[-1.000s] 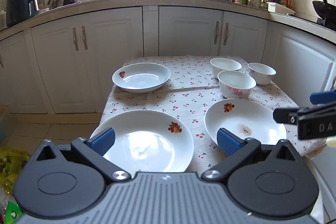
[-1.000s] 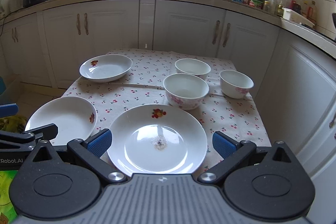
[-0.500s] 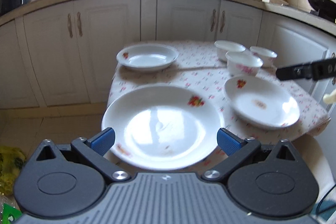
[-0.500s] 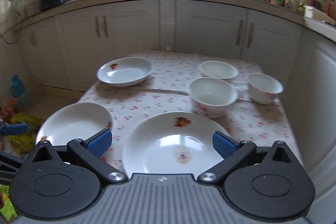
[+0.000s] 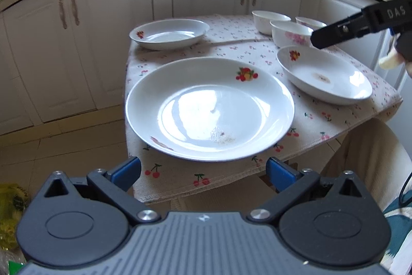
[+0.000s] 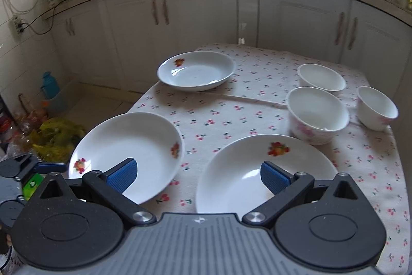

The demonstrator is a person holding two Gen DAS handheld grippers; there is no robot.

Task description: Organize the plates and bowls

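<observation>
On worktop [image 6: 257, 94]: three plates [image 5: 209, 107], three bowls [image 6: 318, 114]. Left gripper [image 5: 203, 170], right gripper [image 6: 198, 175]: jaws spread, holding nothing.

Three bowls [image 6: 318, 115] are crowding the table's far right corner, sitting close together with barely any gaps. A wide strip of bare tablecloth [image 6: 224, 117] is lying open between the far plate [image 6: 197, 71] and the two near plates [image 6: 128, 153], which are taking up the front edge.

Bright window daylight, plate glare, fisheye warp
</observation>
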